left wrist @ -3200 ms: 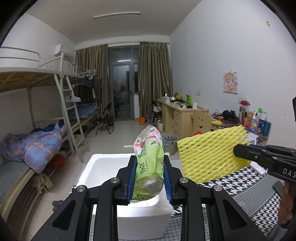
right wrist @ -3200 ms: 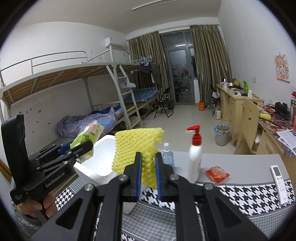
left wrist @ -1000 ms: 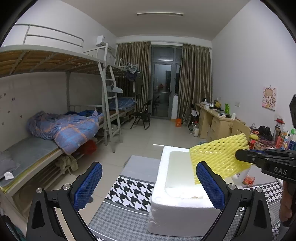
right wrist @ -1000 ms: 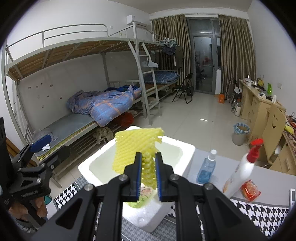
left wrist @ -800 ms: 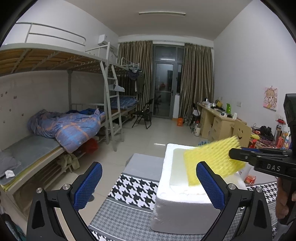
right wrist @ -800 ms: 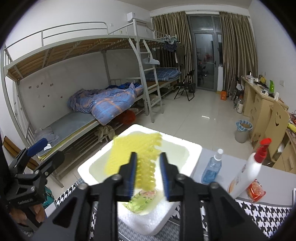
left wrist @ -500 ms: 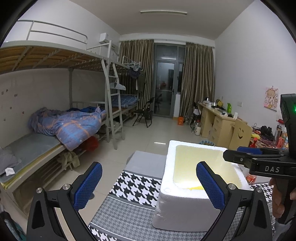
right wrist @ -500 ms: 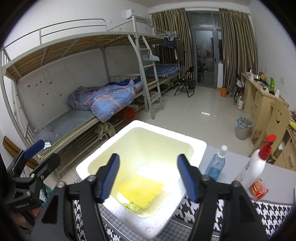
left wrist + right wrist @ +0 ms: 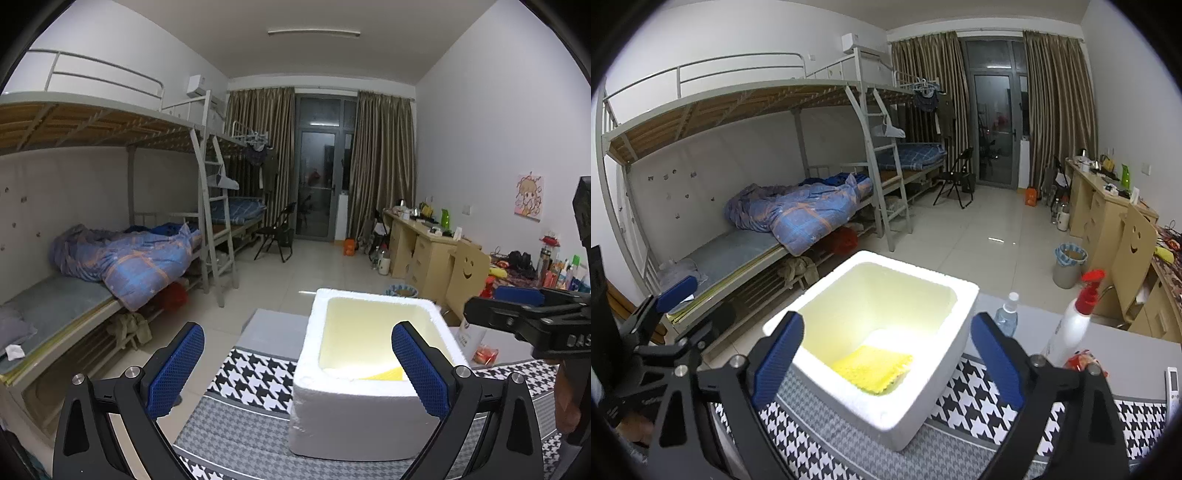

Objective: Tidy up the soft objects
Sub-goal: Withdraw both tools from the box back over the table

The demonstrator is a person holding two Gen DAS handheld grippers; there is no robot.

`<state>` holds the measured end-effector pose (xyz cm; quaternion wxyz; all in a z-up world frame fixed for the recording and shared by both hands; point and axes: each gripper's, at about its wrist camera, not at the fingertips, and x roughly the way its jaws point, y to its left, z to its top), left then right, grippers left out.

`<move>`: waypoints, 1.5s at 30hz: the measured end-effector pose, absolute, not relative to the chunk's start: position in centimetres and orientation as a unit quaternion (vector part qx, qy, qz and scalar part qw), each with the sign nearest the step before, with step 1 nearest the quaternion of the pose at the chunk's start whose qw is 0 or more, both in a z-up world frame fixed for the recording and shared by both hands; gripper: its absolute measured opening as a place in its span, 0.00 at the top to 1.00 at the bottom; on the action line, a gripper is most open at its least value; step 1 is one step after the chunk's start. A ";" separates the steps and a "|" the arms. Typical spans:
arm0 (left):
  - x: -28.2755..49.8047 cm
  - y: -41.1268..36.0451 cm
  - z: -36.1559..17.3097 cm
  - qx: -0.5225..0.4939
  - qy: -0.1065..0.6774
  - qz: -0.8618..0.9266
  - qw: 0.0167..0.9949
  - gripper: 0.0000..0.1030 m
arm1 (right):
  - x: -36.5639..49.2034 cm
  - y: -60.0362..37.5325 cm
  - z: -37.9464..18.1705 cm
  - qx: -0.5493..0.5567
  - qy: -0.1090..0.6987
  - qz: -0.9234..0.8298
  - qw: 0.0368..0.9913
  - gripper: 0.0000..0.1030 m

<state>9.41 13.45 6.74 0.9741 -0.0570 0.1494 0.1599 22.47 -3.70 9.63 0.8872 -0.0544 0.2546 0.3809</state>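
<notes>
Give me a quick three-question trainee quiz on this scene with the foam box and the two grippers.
1. True or false: the yellow foam net lies inside the white foam box.
2. Which bottle has a red pump: the white bottle or the clear bottle?
3. Fill in: the right gripper jaws are ____ and empty.

Key: 1 true; 2 the white bottle; 3 open, having just been opening.

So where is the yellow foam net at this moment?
The yellow foam net lies flat on the bottom of the white foam box, seen best in the right wrist view, below and between the open fingers of the right claw; nothing grips it.
</notes>
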 end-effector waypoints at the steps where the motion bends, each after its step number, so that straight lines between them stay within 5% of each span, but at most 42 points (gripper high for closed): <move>1: 9.3 13.3 6.9 -0.055 0.148 0.159 0.975 0.01 | 22.2 -3.9 9.9 -0.054 0.250 0.378 0.890 0.07; 45: 5.4 6.6 9.5 -0.011 0.110 0.087 0.990 0.01 | 16.6 -10.8 10.4 -0.054 0.189 0.350 0.916 0.01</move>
